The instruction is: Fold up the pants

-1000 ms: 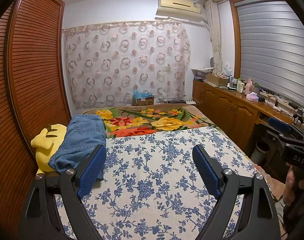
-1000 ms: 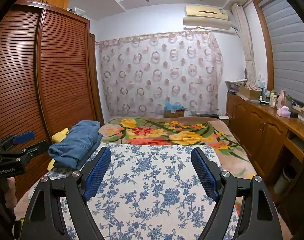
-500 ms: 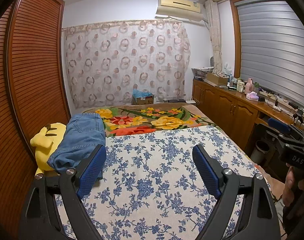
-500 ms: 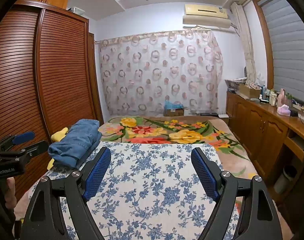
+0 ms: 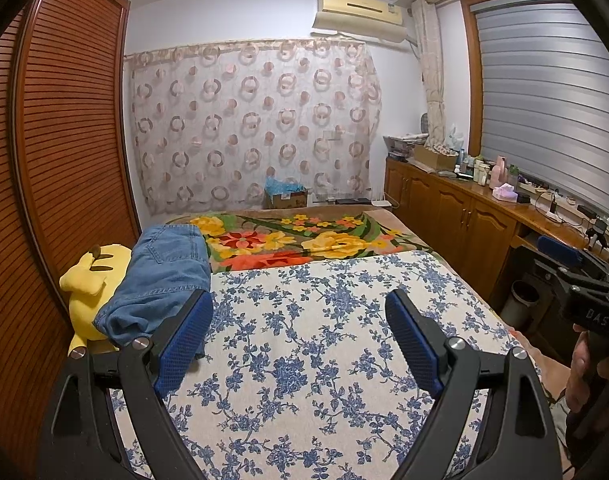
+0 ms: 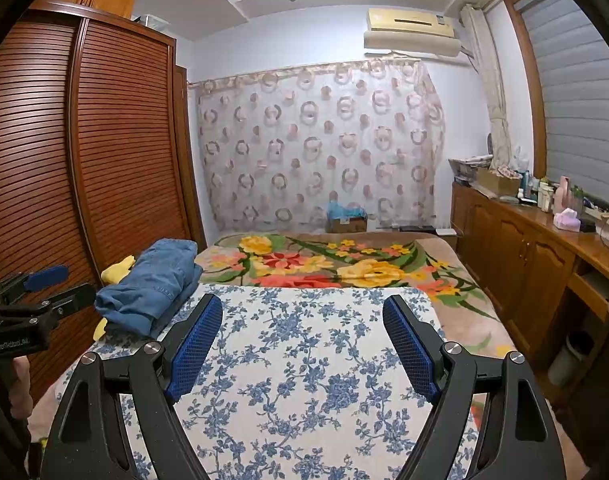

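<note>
Folded blue denim pants (image 5: pixel 160 280) (image 6: pixel 156 280) lie in a stack at the left edge of the bed, partly on a yellow plush toy (image 5: pixel 92 280). My left gripper (image 5: pixel 298 320) hovers over the blue-flowered sheet (image 5: pixel 324 340), open and holding nothing, its left finger just right of the pants. My right gripper (image 6: pixel 302 320) is likewise open and holds nothing above the sheet, the pants ahead to its left. Each gripper shows at the other view's edge, held by a hand.
A flowered blanket (image 5: pixel 296 240) covers the far part of the bed. A slatted wooden wardrobe (image 6: pixel 64 160) stands along the left. Wooden cabinets (image 6: pixel 524 260) with bottles and boxes run along the right, a small bin (image 5: pixel 524 300) beside them. A cardboard box (image 6: pixel 346 222) sits by the curtain.
</note>
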`<state>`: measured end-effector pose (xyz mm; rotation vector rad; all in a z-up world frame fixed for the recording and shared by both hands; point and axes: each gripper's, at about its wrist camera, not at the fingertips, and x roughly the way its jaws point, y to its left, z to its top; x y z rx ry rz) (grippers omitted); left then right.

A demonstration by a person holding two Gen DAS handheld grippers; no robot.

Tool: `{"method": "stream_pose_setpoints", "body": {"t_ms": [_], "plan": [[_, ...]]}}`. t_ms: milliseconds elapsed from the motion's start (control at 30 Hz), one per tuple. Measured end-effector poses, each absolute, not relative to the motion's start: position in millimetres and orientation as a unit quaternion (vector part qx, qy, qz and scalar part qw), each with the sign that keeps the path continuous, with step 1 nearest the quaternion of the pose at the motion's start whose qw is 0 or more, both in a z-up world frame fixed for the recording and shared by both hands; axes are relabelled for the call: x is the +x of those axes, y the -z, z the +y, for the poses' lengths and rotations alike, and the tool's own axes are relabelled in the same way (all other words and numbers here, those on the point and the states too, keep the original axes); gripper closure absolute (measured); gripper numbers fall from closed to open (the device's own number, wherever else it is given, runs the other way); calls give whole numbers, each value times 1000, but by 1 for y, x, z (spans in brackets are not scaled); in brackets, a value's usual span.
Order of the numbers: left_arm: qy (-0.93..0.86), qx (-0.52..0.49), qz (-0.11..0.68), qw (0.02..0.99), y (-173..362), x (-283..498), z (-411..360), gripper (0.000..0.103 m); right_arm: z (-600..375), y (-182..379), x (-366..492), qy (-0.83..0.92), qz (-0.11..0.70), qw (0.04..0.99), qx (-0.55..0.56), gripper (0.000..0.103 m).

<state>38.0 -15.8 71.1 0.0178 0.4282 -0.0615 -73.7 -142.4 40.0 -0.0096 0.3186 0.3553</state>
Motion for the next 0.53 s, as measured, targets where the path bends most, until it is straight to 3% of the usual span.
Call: {"method": "stream_pose_setpoints", "body": {"t_ms": [533], "plan": [[31,7,212,977,-72,38,-15,15,-138,-41,-75,-175,159,972,-2,19]]}}
